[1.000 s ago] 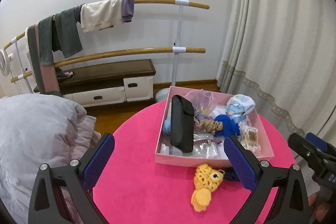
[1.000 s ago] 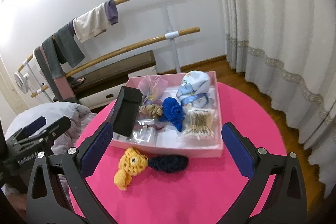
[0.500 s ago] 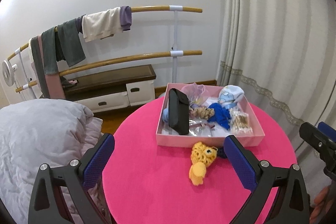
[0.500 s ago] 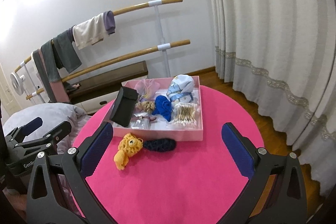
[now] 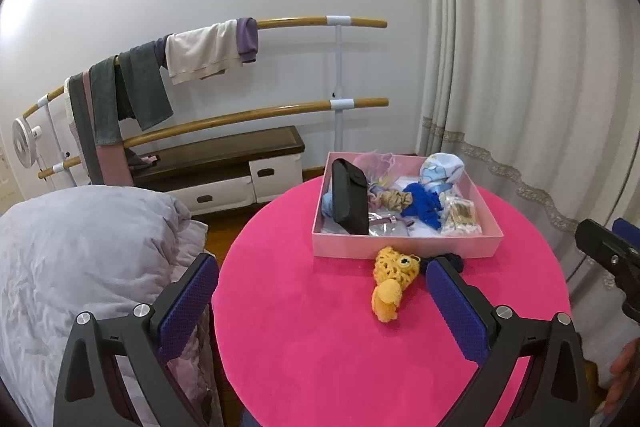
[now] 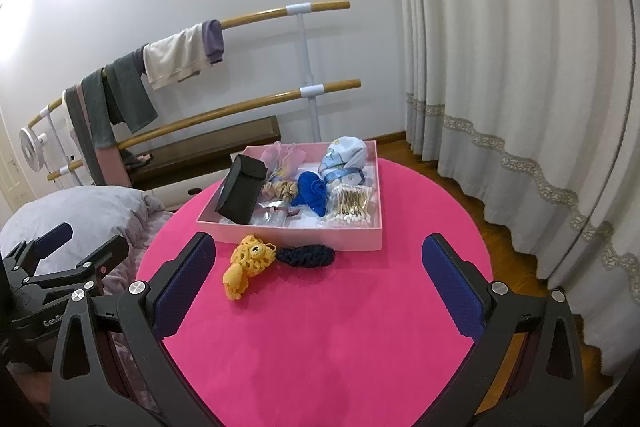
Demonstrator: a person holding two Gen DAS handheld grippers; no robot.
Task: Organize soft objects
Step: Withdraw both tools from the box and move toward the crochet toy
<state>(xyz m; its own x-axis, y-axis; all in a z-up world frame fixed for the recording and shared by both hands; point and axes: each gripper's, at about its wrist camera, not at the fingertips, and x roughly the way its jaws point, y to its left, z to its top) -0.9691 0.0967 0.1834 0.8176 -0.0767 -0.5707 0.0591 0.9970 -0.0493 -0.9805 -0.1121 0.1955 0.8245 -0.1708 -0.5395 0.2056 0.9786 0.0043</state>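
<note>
A yellow crocheted toy [image 5: 392, 277] [image 6: 248, 263] lies on the round pink table [image 5: 320, 347] [image 6: 340, 339], just in front of a pink box [image 5: 404, 249] [image 6: 296, 231]. Beside it lies a dark blue knitted piece [image 6: 307, 255] [image 5: 450, 261]. Inside the box are a black pouch [image 5: 350, 195] [image 6: 242, 193], a blue knitted item [image 5: 424, 205] [image 6: 311, 191], a scrunchie [image 6: 280, 189], cotton swabs [image 6: 352, 209] and a pale blue cloth bundle [image 6: 344, 157]. My left gripper [image 5: 322, 303] and right gripper [image 6: 318, 281] hover open and empty above the table's near side.
A grey duvet [image 5: 72, 267] lies left of the table. Behind stand wooden rails [image 5: 256, 115] draped with towels, a low bench with drawers [image 5: 224, 163] and a small fan [image 5: 24, 143]. Long curtains [image 6: 520, 67] hang on the right.
Both grippers have pulled back and up from the box, so the table and box look smaller and farther. The toy and the dark blue piece have stayed where they were.
</note>
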